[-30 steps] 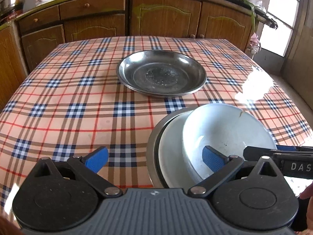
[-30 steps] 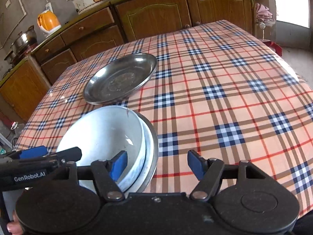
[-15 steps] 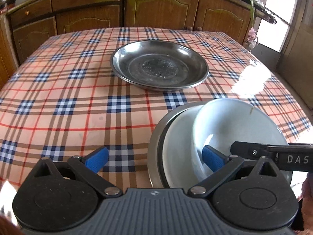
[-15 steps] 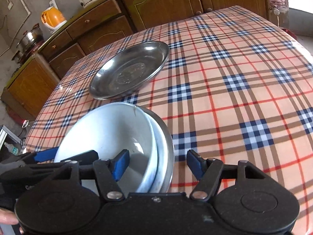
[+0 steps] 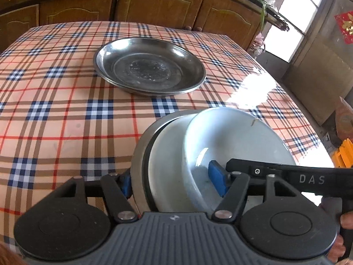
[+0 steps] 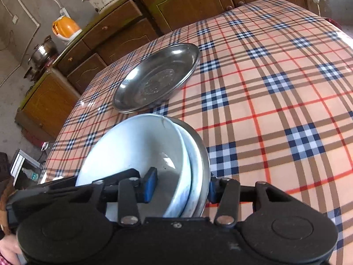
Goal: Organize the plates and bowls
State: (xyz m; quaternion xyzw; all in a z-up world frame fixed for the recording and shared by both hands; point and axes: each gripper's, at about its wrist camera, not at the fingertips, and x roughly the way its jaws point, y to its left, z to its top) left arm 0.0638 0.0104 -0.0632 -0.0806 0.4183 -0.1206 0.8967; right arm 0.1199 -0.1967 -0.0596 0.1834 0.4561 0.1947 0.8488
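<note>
We had both grippers clamped on the nested stack: the left gripper had just closed across its left rim, the right gripper across its right rim, presumably to lift it evenly. The white bowl sat innermost, apparently over a second one in a steel plate; the empty steel plate lay ahead of both.

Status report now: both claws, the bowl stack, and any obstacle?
Left claw and right claw just closed on the bowl stack, opposite sides. Stack tilted. Steel plate lies beyond, apart; nothing between.
</note>
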